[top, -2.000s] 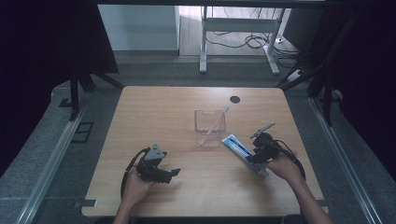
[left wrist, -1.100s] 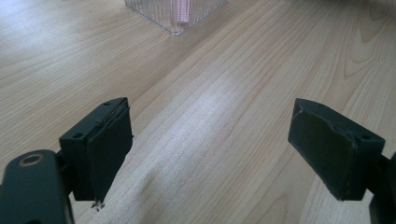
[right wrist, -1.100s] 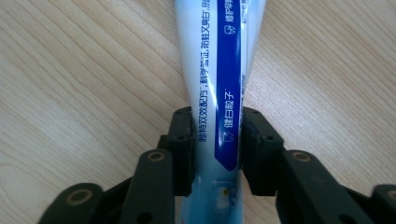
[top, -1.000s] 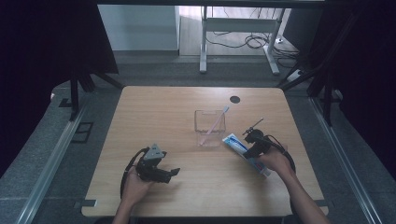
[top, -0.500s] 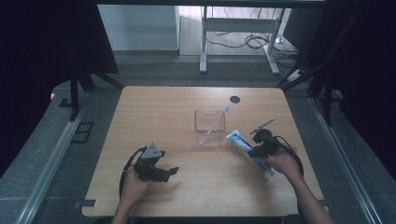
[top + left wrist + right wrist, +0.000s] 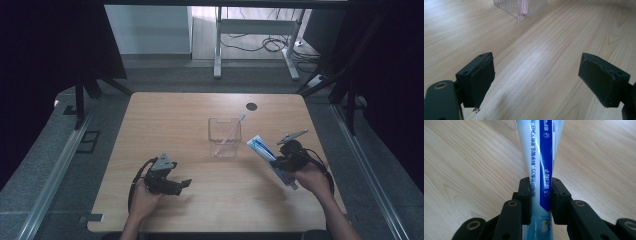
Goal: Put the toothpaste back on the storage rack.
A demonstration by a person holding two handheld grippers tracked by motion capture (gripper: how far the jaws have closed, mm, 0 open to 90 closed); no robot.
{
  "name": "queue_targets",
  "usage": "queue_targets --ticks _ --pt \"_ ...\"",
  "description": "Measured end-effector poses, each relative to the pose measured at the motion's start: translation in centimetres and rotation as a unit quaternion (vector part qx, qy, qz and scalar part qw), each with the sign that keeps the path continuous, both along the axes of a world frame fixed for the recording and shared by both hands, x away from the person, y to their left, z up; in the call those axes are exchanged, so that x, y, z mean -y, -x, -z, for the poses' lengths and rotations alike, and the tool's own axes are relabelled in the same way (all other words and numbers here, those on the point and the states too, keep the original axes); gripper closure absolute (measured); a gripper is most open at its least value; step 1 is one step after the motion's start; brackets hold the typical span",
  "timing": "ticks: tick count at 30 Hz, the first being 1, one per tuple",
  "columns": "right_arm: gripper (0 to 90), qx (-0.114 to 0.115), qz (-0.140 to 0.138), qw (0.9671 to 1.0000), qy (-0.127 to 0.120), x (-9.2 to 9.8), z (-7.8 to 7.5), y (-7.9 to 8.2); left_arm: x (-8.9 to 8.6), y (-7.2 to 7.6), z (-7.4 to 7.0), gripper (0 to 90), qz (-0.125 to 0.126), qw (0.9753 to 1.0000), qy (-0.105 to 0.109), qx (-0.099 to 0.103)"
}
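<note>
- Right gripper [image 6: 283, 161]: jaws closed on the tube [image 6: 267, 156], a white and blue toothpaste tube. In the right gripper view the pads pinch the tube [image 6: 541, 172] across its narrow middle, with the body running away from the camera over the table [image 6: 461, 165].
- Position of the tube: in the high view it is held near the table's right side, just right of the clear cup [image 6: 224, 137]; whether it is lifted clear of the wood or resting on it cannot be told.
- Cup: stands near the table's centre, with a pink toothbrush [image 6: 230, 134] leaning in it, head toward the far right corner.
- Left gripper [image 6: 175, 184]: jaws wide apart and empty, resting low on the near left of the table; its own view looks across bare wood toward the base of the cup [image 6: 520, 7].
- Step in hand, as judged: carrying the tube to the cup to stand it beside the toothbrush.
- To do it well: raise the tube above the rim before moving sideways, then turn it closer to upright so that one end enters the opening cleanly.
- Aim for the side of the cup away from the toothbrush, so the brush is not knocked out.
- The cup looks light; lower the tube without pushing the wall, and release only once the tube is supported.
- The left gripper could steady the cup if it slides.
</note>
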State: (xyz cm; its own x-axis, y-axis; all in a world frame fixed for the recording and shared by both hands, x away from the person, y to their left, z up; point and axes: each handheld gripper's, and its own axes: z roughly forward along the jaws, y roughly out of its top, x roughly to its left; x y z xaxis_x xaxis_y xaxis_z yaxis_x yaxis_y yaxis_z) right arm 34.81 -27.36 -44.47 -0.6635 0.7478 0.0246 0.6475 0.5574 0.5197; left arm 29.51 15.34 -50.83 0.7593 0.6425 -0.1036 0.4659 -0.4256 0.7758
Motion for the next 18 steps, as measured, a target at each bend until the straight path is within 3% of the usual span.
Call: queue_targets --ticks 6,10,18 --pt "72.8 0.018 0.0 0.9995 -0.026 0.5 -1.0 0.7 0.1 0.0 0.1 13.7 0.001 1.0 0.0 0.001" --pt "72.9 0.039 -0.003 0.9987 -0.032 0.5 -1.7 1.1 0.1 0.1 0.0 13.8 0.004 1.0 -0.003 0.002" --pt "72.9 0.059 -0.005 0.9969 -0.051 0.3 -2.7 1.4 0.1 0.0 0.0 13.8 0.005 1.0 -0.002 0.0"
